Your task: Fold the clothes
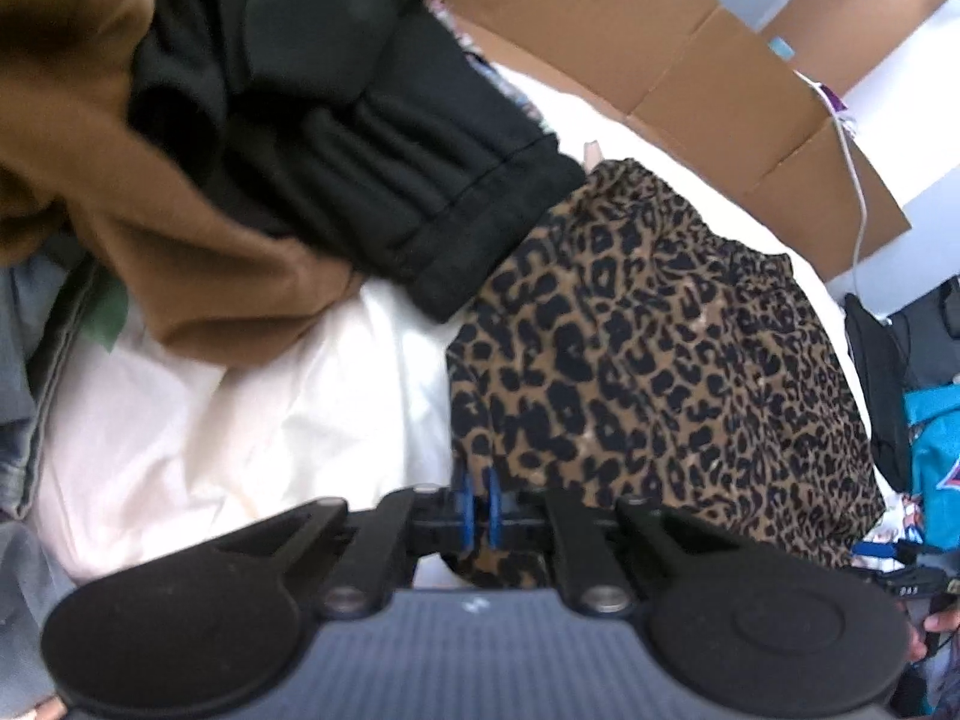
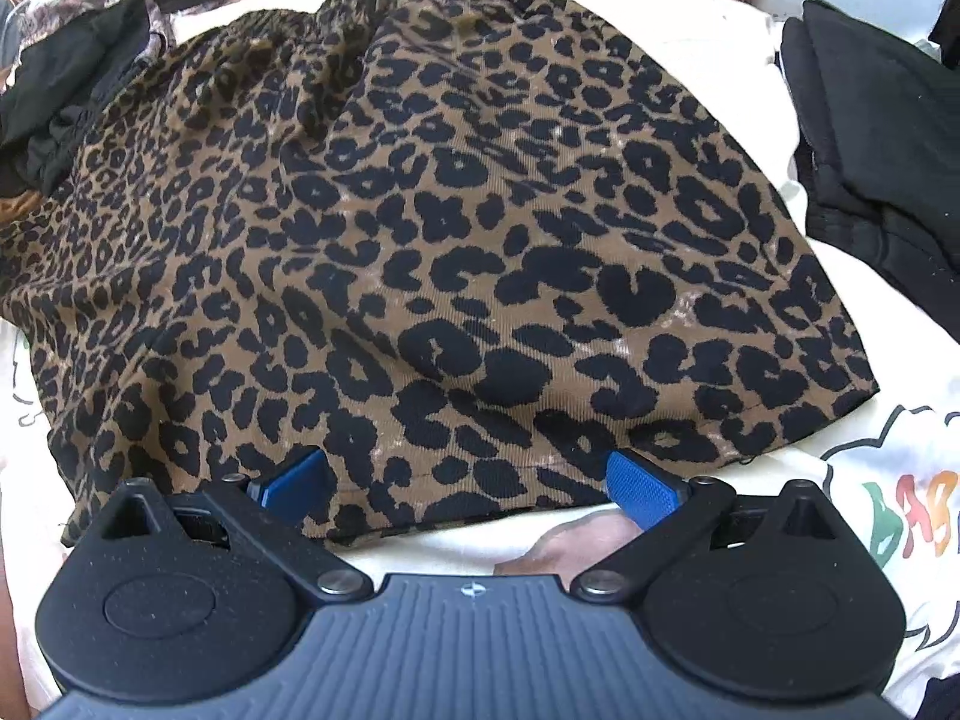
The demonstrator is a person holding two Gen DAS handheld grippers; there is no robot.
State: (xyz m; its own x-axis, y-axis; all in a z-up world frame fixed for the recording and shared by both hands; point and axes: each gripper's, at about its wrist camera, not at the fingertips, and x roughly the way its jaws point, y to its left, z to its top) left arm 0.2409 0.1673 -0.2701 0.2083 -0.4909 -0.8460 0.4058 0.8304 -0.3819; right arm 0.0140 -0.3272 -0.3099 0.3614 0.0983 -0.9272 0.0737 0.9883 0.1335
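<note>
The leopard skirt lies spread flat on the white bed sheet, ready for folding; the left hand-held gripper is clenched on its corner, likely to lift it over; the right hand-held gripper is released, its fingers straddling the hem, likely to grab next.

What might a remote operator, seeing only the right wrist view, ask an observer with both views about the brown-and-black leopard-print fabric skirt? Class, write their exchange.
Operator: Where is the left hand-held gripper?
Observer: Shut on an edge of the brown-and-black leopard-print fabric skirt.
Operator: What lies beside the black ribbed fabric garment?
Observer: A soft brown fabric garment, touching it on the side away from the skirt.
</note>
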